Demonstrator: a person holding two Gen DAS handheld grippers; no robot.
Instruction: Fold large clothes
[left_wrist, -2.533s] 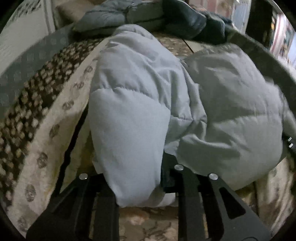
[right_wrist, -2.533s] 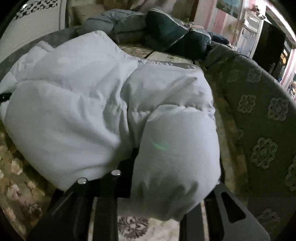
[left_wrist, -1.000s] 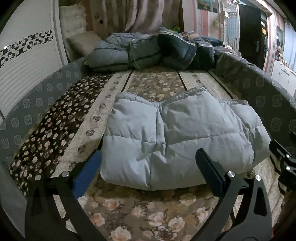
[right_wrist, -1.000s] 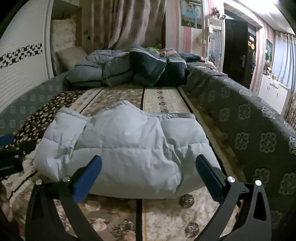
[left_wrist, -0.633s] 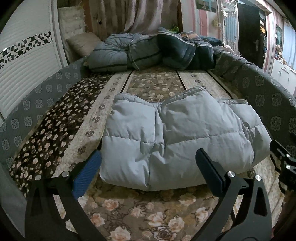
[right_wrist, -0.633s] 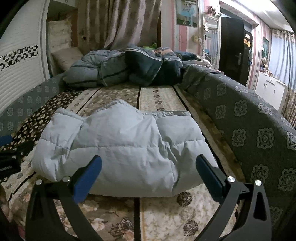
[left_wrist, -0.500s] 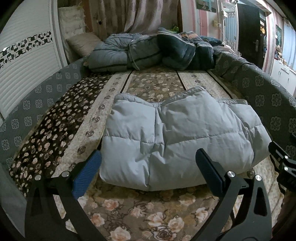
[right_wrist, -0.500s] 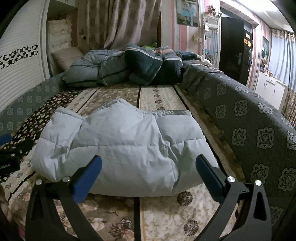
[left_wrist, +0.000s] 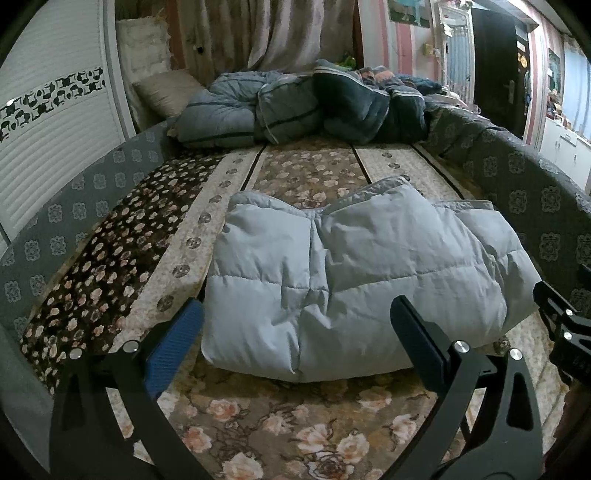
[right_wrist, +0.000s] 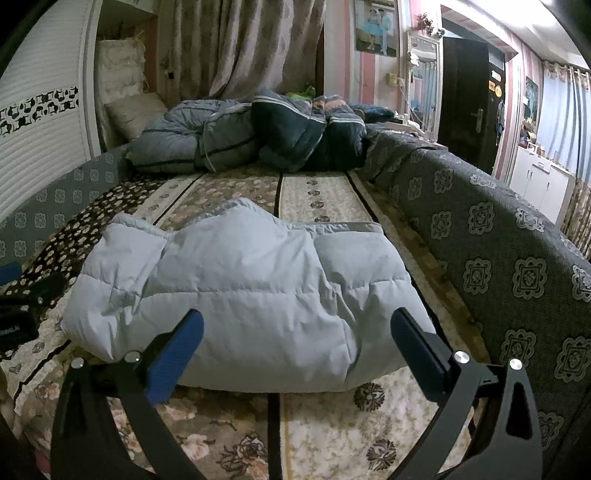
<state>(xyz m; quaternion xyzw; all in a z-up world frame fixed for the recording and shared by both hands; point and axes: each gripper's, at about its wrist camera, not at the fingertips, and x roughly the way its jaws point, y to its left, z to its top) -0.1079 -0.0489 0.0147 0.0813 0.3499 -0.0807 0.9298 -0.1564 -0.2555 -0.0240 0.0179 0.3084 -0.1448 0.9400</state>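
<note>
Two grippers hang just short of the work. The left gripper (left_wrist: 295, 321) has its jaws spread wide and grips nothing, and the right gripper (right_wrist: 297, 326) is the same, jaws wide and empty. Beyond their tips lies the pale grey-blue quilted down jacket (left_wrist: 354, 280), folded into a thick rounded bundle on the brown floral-patterned bed cover (left_wrist: 280, 417), with its nearest edge just ahead of both pairs of jaws.

I judge the jacket light for its bulk, soft and springy. Its smooth shell looks slippery, and trapped air will likely push a fold back open. The best hold is probably on a stitched seam or a firm outer edge, taking several layers at once rather than one puffed panel.

The left wrist view shows the dark brown spotted strip of cover beside the jacket and the right gripper's black frame at the picture's right edge. The right wrist view shows the grey medallion-patterned padded side rail (right_wrist: 517, 258) running close along the bundle's right side. It also shows the left gripper's blue pad low at the left edge. Farthest off, a heap of dark blue and grey quilts (right_wrist: 243, 136) sits at the head of the bed, well apart from the jacket.
</note>
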